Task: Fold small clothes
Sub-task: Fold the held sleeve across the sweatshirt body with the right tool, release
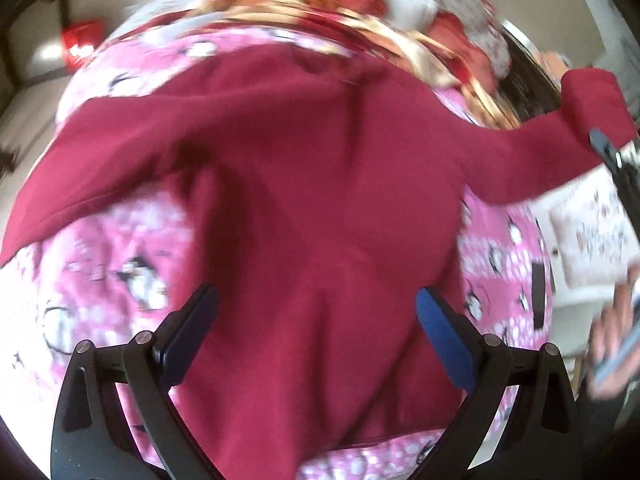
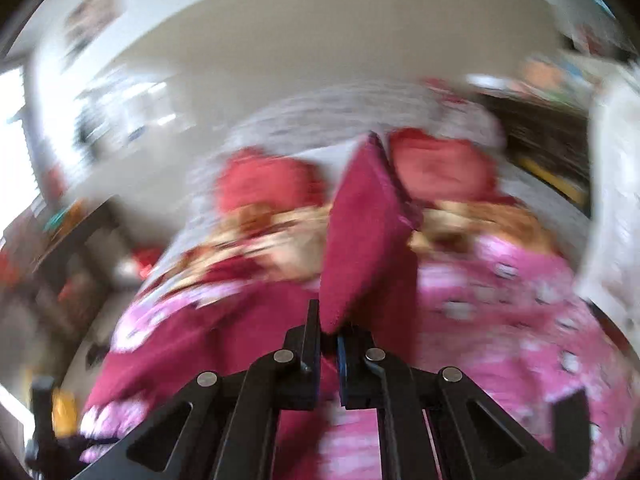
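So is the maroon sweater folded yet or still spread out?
Mostly spread: the maroon sweater lies open on the pink blanket, one sleeve lifted by the shut right gripper.

I count one dark red sweater (image 1: 320, 184) with two sleeves, one pink printed blanket (image 1: 108, 248), two red pillows (image 2: 264, 184), and one red box (image 1: 80, 44) on the floor. I hold two grippers, each with two fingers (image 1: 444, 336).

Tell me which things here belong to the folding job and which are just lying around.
Job: dark red fleece top; right gripper pinching its sleeve; open left gripper.

Lying about: pink patterned blanket; red pillows; red container on the floor.
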{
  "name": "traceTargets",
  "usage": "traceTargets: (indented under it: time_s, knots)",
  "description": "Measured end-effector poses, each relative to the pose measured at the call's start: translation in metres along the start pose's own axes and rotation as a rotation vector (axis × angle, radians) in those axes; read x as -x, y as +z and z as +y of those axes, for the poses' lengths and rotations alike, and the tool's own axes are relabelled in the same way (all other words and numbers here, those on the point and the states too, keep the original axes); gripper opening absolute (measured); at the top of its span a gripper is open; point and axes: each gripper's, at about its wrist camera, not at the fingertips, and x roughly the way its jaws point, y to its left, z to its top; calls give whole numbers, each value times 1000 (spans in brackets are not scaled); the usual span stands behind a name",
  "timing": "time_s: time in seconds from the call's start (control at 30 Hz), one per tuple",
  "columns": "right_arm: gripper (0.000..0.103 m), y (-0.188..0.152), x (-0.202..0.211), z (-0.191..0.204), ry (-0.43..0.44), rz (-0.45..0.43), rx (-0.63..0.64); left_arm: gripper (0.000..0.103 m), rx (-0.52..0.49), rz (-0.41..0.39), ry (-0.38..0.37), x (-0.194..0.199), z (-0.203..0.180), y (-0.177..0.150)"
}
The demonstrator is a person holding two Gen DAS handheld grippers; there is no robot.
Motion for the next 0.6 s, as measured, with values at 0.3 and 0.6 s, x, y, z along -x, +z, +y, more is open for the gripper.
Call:
traceTargets:
  time_s: [0.3, 0.6]
  knots:
    - [6, -123, -95, 160, 244, 348, 152, 100, 200, -20, -32, 13, 94, 5]
    - [72, -193, -52, 135, 338, 512, -62, 99, 164, 85, -96, -25, 88, -2]
